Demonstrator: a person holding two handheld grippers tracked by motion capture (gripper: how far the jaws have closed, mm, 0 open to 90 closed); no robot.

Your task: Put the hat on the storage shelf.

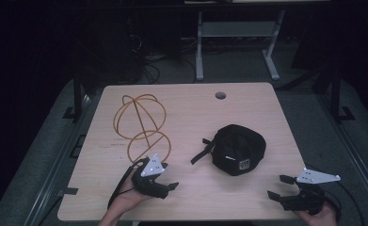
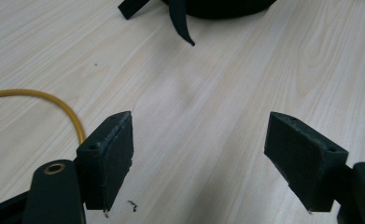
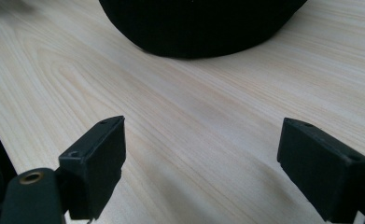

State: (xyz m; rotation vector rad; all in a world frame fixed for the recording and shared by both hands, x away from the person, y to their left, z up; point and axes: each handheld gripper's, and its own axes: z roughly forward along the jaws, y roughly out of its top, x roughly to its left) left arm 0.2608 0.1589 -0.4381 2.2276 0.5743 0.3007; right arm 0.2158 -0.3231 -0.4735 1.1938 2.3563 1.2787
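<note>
Black cap (image 1: 238,149) lies beyond both grippers' spread, empty fingers (image 3: 96,158).

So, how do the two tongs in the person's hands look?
Both the left tongs and the right tongs are black, each with two blocky square-ended pads and a grey three-cornered plate with small holes on top. A black cable trails from the left one.

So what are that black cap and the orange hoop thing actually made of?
The black cap looks like matte woven fabric: it sags softly and has a loose strap and a small sewn patch. The orange hoop frame seems to be thin bent wire, perhaps coated, since its slim round loops hold their shape. The table shows pale wood grain, probably laminate.
</note>
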